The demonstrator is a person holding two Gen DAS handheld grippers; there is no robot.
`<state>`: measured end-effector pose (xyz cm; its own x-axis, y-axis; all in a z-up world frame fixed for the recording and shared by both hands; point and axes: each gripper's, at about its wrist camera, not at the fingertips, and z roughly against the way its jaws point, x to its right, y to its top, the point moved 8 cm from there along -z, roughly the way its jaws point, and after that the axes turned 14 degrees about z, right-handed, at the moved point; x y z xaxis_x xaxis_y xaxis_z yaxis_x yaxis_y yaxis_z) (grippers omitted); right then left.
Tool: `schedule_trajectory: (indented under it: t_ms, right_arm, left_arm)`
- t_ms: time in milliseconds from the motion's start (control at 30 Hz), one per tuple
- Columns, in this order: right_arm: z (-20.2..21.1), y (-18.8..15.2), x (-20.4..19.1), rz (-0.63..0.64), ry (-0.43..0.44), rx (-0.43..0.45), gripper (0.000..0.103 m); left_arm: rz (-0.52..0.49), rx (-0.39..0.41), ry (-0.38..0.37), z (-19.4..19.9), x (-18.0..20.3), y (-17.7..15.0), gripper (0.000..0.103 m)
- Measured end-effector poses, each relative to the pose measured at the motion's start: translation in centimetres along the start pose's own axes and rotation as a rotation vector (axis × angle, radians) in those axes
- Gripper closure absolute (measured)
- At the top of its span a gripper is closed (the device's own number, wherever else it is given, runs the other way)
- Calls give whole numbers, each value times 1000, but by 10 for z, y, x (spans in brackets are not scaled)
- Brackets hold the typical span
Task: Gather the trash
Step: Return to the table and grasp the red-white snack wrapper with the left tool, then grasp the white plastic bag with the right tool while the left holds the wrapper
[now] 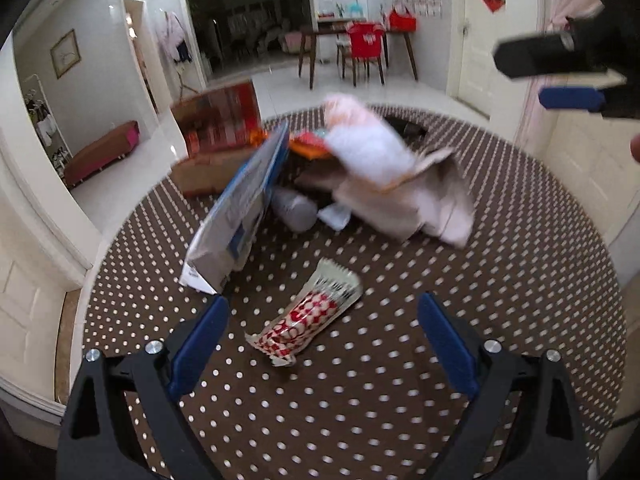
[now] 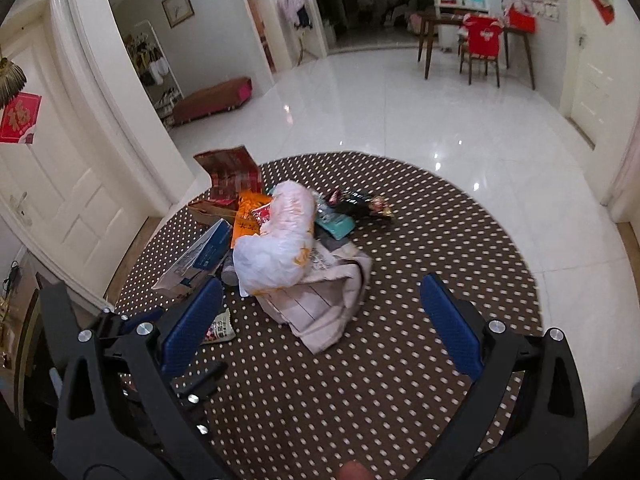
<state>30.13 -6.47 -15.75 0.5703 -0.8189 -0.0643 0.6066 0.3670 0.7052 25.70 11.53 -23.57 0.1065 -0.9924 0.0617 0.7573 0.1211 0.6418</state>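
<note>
A heap of trash lies on a round brown polka-dot rug (image 1: 360, 400) (image 2: 440, 248). A red-and-white snack wrapper (image 1: 308, 316) (image 2: 221, 328) lies alone in front of the heap, just ahead of my left gripper (image 1: 323, 338), which is open above the rug with nothing between its fingers. Behind it are a blue-and-white flattened box (image 1: 240, 208) (image 2: 200, 258), a grey can (image 1: 292, 208), a white plastic bag (image 1: 366, 144) (image 2: 280, 240) and crumpled beige paper (image 1: 424, 196) (image 2: 324, 304). My right gripper (image 2: 320, 320) (image 1: 560, 76) hangs open higher up, empty.
A brown cardboard box with red printed flaps (image 1: 220, 132) (image 2: 230, 180) stands at the rug's far left edge. Dark and teal wrappers (image 2: 352, 208) lie behind the heap. White glossy tiles (image 2: 400, 100) surround the rug. A door (image 2: 60, 200) is at left; a table with a red-covered chair (image 2: 480, 44) stands far back.
</note>
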Motion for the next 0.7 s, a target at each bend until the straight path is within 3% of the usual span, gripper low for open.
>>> schedule_trajectory:
  t_ms: [100, 133, 200, 233, 333, 400, 467, 533, 700]
  right_arm:
    - [-20, 4, -6, 7, 31, -31, 6]
    - [-29, 5, -9, 12, 38, -45, 6]
    - [-43, 6, -14, 18, 58, -61, 6]
    - [-54, 8, -19, 23, 74, -72, 6]
    - [-73, 12, -23, 30, 86, -94, 6]
    - [-90, 15, -25, 22, 97, -105, 7]
    - [-104, 13, -23, 8, 99, -133, 23]
    - [-119, 7, -22, -19, 133, -168, 54]
    - [-108, 8, -22, -48, 216, -131, 62]
  left_arm:
    - [19, -46, -16, -14, -9, -2, 20]
    - [29, -73, -37, -19, -10, -5, 28]
    - [25, -69, -57, -22, -8, -6, 32]
    - [17, -68, -66, -22, -6, -6, 38]
    - [21, -70, -71, -21, -5, -3, 75]
    - [43, -81, -83, -23, -5, -1, 78]
    - [68, -92, -107, -24, -3, 0, 79]
    - [78, -97, -118, -25, -1, 0, 80]
    - [145, -106, -137, -23, -6, 0, 81]
